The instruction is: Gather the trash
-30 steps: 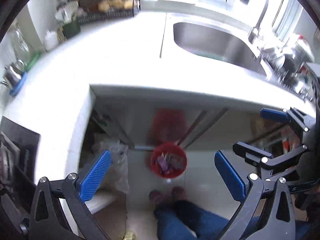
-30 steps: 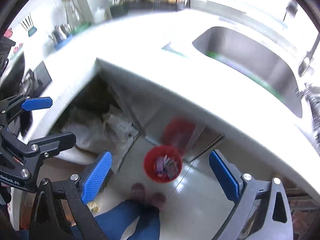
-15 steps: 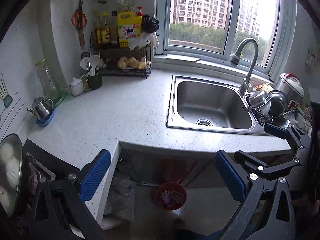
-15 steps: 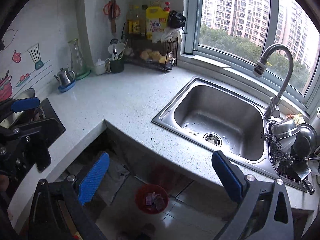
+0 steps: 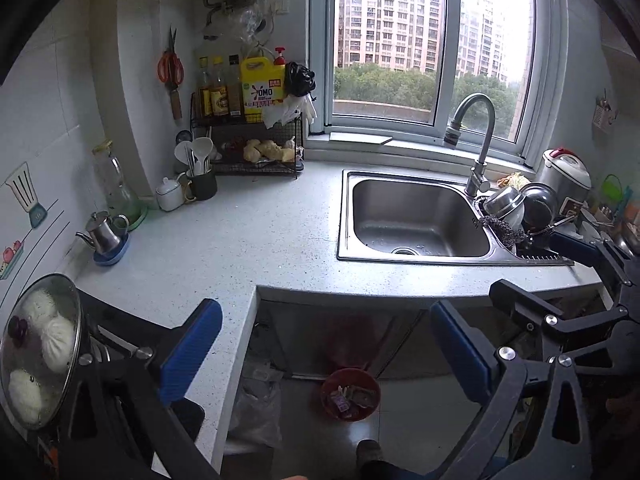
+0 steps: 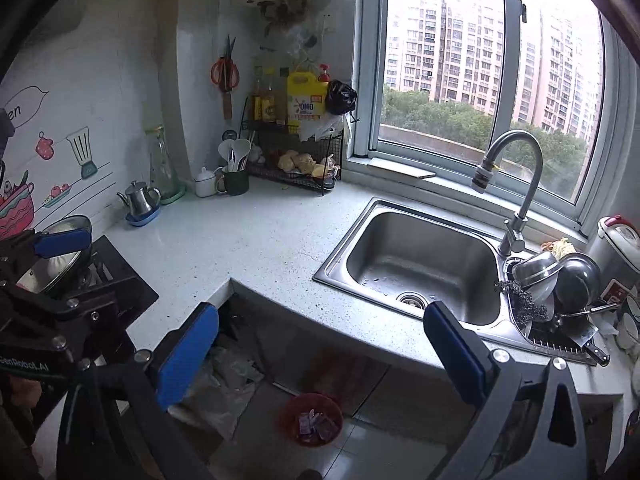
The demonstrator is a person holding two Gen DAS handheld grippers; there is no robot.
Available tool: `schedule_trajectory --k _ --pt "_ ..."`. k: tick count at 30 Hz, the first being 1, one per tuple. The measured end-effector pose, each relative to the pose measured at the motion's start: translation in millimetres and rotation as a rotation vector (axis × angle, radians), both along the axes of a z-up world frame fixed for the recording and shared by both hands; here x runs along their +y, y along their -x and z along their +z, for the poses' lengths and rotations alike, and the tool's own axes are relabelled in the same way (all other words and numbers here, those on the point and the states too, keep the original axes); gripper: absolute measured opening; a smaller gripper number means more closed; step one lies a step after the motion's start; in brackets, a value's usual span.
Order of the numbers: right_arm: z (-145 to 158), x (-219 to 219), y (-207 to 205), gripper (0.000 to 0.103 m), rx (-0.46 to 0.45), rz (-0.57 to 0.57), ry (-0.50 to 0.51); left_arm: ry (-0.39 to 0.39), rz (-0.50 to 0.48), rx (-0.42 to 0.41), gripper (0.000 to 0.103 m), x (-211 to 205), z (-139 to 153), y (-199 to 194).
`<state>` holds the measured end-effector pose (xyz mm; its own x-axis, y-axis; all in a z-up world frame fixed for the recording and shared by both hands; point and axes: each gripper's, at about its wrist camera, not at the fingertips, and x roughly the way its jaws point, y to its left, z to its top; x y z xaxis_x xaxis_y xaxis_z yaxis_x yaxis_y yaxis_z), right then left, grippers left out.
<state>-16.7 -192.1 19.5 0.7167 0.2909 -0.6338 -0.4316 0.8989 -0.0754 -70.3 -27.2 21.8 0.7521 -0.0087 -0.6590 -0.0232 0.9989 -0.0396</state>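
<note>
A red trash bin with several wrappers inside stands on the floor under the counter, also low in the right wrist view as the bin. My left gripper is open and empty, held high above the counter edge. My right gripper is open and empty too, at about the same height. The right gripper shows at the right edge of the left wrist view, and the left gripper at the left edge of the right wrist view. I see no loose trash on the grey countertop.
A steel sink with a tall faucet sits at right, dishes beside it. A wire rack of bottles, a utensil cup, a small kettle and a lidded pan on the stove line the back and left.
Both cameras have tilted up from looking down at the bin and floor to facing the counter and window. The bin now sits low in both views. Both grippers stay open.
</note>
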Motion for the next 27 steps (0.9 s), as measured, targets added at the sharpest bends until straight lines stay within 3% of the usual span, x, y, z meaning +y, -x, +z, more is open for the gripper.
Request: schedule_trajectory --k 7,13,27 --pt "3.7 -4.7 19.5 0.102 -0.013 -0.032 -0.004 0.013 -0.032 -0.017 0.103 2.3 3.7 21.9" --pt "5.9 -5.1 33.3 0.102 -0.039 -0.049 -0.006 -0.032 -0.032 -0.023 0.103 3.1 3.6 33.4" --pt "5.3 3.0 40.1 0.102 -0.030 -0.068 0.004 0.003 -0.011 -0.028 0.103 8.9 2.2 37.9"
